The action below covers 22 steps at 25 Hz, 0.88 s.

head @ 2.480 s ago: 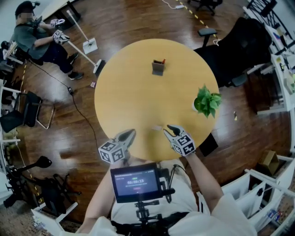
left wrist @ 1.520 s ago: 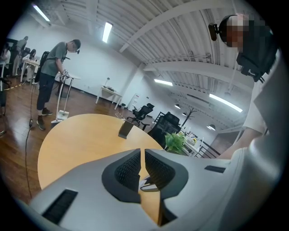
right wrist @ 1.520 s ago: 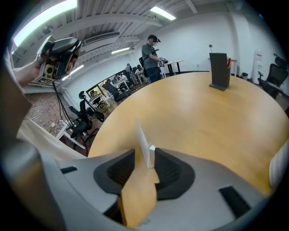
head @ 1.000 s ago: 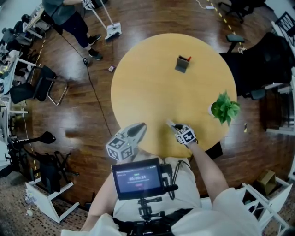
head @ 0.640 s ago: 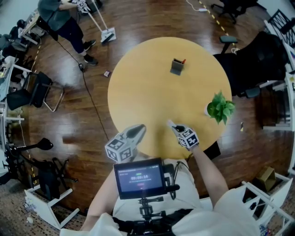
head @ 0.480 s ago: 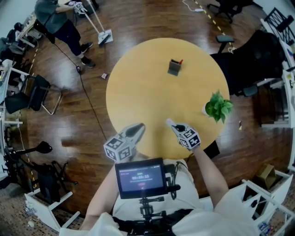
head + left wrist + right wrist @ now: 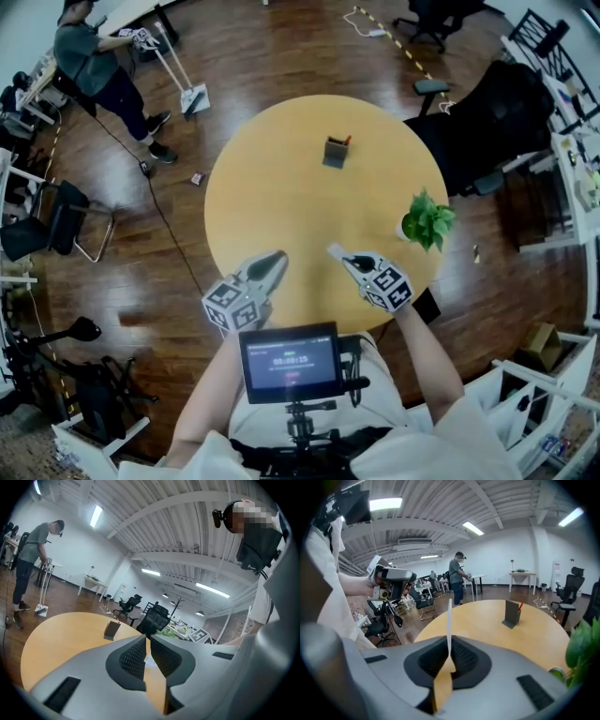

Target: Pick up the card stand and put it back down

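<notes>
At the near edge of the round table (image 7: 281,202), right gripper (image 7: 343,257) pinches the card stand (image 7: 449,618), a thin white piece seen edge-on, upright between its pads. Grip sits low on the piece, likely to keep it vertical for setting back down. Left gripper (image 7: 273,263) hangs just beside, jaws pressed together on nothing, evidently idle. Dark pen holder (image 7: 335,151) and plant (image 7: 427,219) stand well apart, clear of the work.
</notes>
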### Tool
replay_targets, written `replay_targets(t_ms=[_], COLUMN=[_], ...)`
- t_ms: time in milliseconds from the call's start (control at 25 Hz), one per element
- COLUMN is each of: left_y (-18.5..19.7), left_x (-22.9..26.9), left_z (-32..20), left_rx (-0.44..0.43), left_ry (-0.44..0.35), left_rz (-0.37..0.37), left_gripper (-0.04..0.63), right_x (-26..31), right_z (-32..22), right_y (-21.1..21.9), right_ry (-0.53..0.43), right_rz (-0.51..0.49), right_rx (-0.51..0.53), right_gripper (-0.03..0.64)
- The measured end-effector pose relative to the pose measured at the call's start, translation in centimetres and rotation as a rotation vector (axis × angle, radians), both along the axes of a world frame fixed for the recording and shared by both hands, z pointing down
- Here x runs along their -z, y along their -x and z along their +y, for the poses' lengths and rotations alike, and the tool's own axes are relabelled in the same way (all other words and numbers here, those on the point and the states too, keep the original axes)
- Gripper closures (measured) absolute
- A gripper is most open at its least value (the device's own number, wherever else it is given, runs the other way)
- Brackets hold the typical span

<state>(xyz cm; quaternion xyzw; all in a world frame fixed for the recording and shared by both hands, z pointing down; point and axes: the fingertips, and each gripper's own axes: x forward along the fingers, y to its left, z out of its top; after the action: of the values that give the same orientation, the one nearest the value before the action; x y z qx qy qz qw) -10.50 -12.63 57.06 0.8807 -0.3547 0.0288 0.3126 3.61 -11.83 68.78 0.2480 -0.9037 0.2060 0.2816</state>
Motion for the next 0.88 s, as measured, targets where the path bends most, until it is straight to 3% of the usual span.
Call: replay_targets(t_ms=[880], left_y=[-1.0], left_x=[6.5], left_z=[-1.4], left_rx=[-0.110], left_ry=[-0.101], left_rz=[0.065], left_gripper=[0.569], right_x=[18.0], right_z=[-1.0], right_y=[-2.2], right_ry=[-0.177], right_rz=[-0.127], right_rx=[-0.091], right_gripper=[0.592])
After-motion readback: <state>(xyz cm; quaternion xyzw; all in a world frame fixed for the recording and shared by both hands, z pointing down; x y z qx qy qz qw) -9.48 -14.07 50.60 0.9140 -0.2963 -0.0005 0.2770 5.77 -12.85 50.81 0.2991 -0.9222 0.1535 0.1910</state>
